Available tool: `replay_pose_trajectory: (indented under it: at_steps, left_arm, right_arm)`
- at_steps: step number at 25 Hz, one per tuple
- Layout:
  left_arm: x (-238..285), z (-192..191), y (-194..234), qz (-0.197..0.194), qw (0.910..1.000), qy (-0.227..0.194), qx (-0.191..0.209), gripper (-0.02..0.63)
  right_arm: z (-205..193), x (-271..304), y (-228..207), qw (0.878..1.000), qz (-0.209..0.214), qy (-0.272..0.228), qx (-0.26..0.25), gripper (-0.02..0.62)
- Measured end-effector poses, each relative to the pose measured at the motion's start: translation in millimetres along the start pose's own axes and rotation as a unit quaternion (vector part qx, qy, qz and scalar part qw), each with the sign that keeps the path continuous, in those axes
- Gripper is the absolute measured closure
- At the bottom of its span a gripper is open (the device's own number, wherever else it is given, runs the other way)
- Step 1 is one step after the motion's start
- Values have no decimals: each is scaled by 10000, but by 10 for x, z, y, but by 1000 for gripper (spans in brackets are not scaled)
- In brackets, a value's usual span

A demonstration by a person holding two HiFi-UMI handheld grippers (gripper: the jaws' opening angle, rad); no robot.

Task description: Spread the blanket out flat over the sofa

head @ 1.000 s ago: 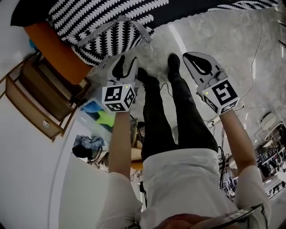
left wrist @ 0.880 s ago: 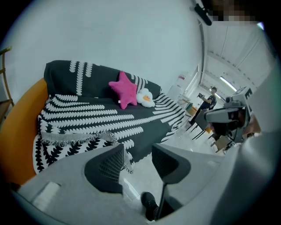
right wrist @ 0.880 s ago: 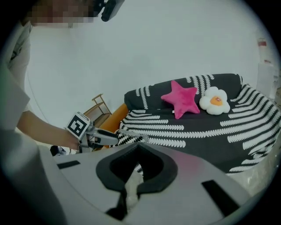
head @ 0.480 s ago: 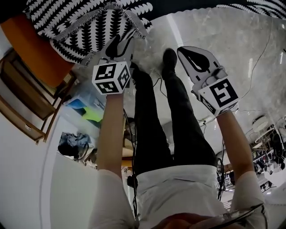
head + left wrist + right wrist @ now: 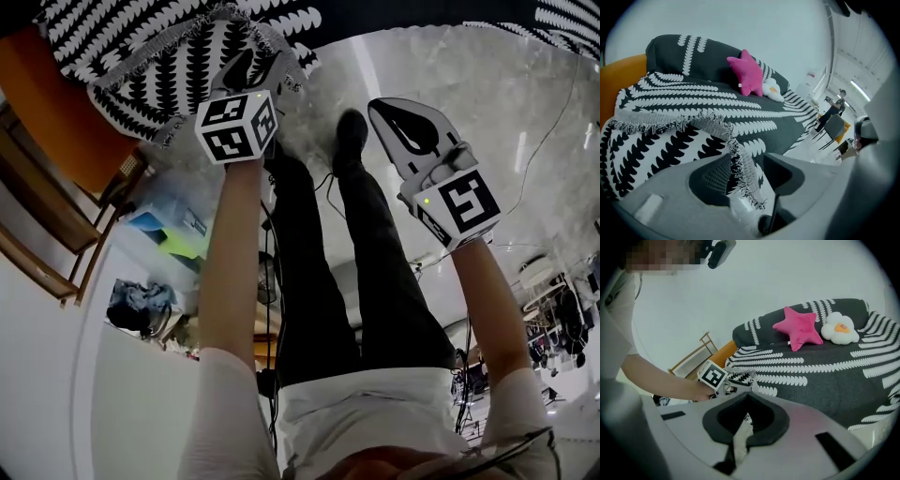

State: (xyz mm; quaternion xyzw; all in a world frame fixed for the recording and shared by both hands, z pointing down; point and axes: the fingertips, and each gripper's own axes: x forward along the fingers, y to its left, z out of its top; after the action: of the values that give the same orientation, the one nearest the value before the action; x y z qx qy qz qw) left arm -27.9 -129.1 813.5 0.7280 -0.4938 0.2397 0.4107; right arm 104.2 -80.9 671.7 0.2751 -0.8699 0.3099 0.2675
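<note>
While the person stands in front of the sofa (image 5: 56,103), the left arm (image 5: 230,253) reaches straight out to it. The left gripper (image 5: 258,70) is at the blanket's fringe. Its jaws are apart, and the fringe (image 5: 740,161) hangs down between them, not pinched.

The black and white blanket (image 5: 693,117) lies over the seat and back of the sofa. One corner is folded over near the orange arm rest (image 5: 618,75).

The right arm (image 5: 478,300) is held out over the shiny floor (image 5: 450,75), well away from the blanket. The right gripper (image 5: 377,106) is pressed closed with nothing in it.

A pink star pillow (image 5: 799,328) and a white flower pillow (image 5: 840,327) sit side by side on the blanket.
</note>
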Motion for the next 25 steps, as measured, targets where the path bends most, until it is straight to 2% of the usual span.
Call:
replay_pose_trajectory:
  at_steps: [8,9,11,12,20,25]
  left_arm:
    - [393,-138,136,374,9989,243,-173,386]
    - [431,-156,130,419,9985,315,-166,421]
    - [476,-175,111,516,9977,420,-151,553]
    - [471,-171,94,535,9975,426,-153,570]
    - [70,-213,-2,278,9991,237,-205,583]
    - [-353,-230,53,239,9994,63,-229,583]
  right_arm:
    - [-182,69,-114,9999,-23,71,100,598]
    - [-199,70,-129,9999,-32,71,120,598]
    - [-220,66,-157,9999,-48,91,131,598]
    - [-223,63,-161,9998,-56,106,127,598]
    - [-163,144,51,9999,-38,138,5,598]
    - [-68,196,292,9998,16,135,-128,598]
